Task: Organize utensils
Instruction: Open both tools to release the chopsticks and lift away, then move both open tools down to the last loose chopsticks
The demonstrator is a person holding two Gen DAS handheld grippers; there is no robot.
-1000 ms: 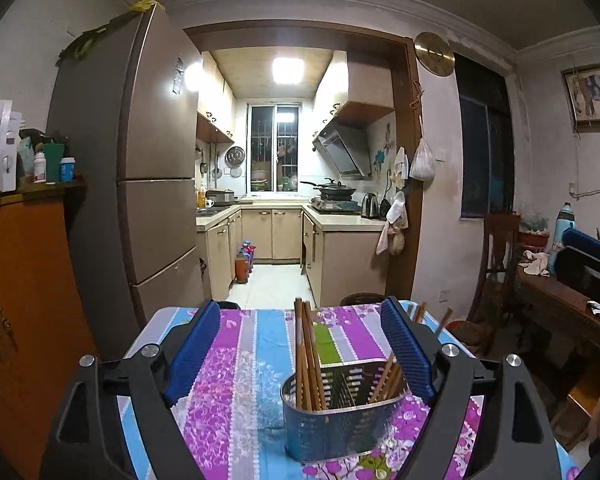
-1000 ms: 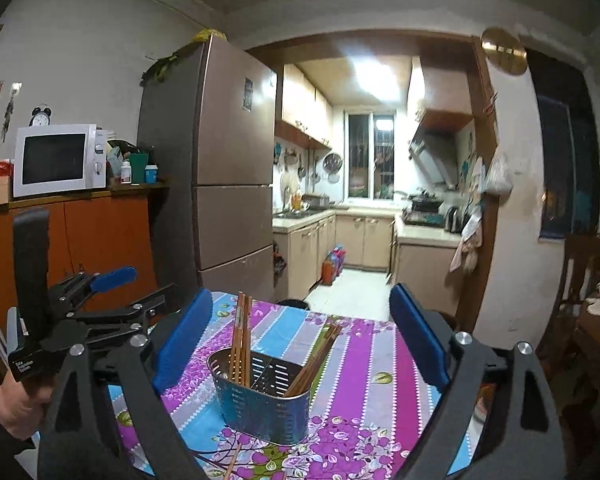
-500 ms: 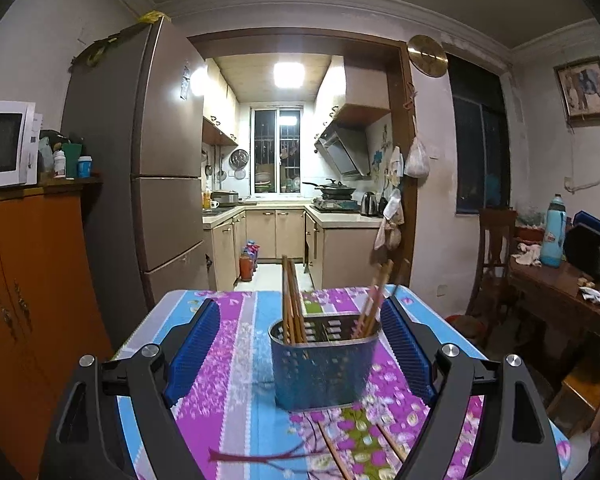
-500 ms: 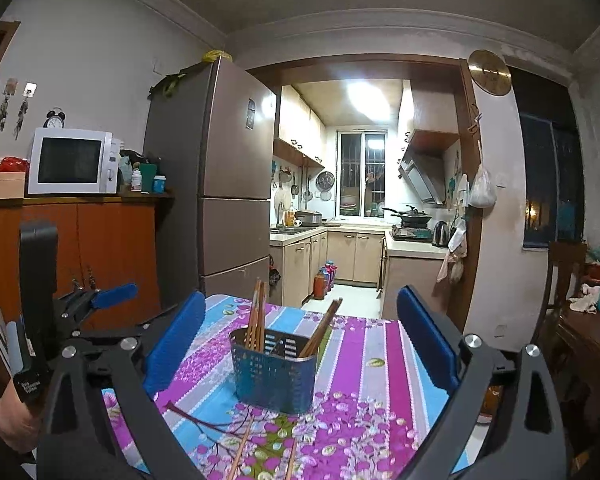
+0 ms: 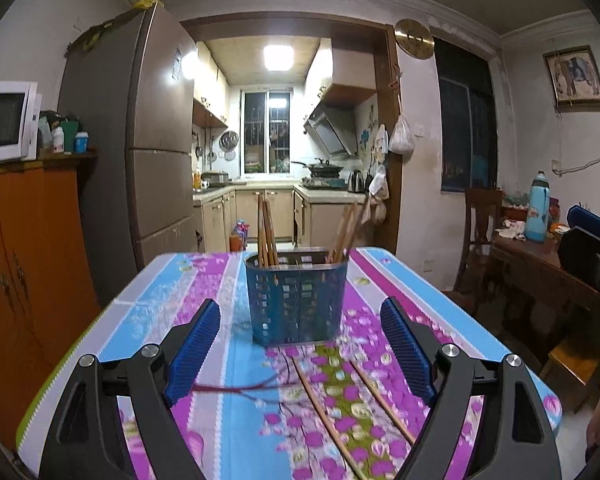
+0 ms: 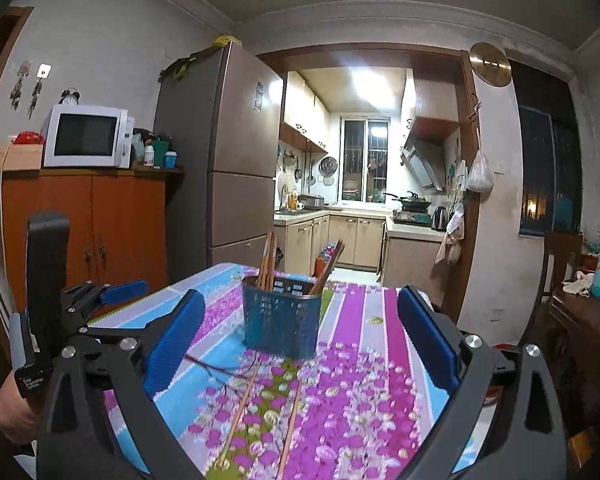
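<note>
A blue perforated utensil basket (image 5: pixel 297 298) stands on the flowered tablecloth (image 5: pixel 172 304), with several wooden chopsticks (image 5: pixel 266 232) upright in it. It also shows in the right wrist view (image 6: pixel 282 320). Two loose chopsticks (image 5: pixel 328 412) lie on the cloth in front of the basket, also in the right wrist view (image 6: pixel 240 404). My left gripper (image 5: pixel 300 354) is open and empty, short of the basket, above the loose chopsticks. My right gripper (image 6: pixel 300 344) is open and empty, also short of the basket. The left gripper shows at the right view's left edge (image 6: pixel 100 296).
An orange cabinet (image 5: pixel 24 248) with a microwave (image 6: pixel 87 136) stands left of the table, beside a tall fridge (image 5: pixel 140 160). A wooden chair (image 5: pixel 480 236) and a cluttered side table with a blue bottle (image 5: pixel 538 208) stand to the right. The kitchen doorway lies beyond.
Both grippers have drawn back and lower, away from the basket. The two loose chopsticks on the cloth have come into view. Both grippers stay open.
</note>
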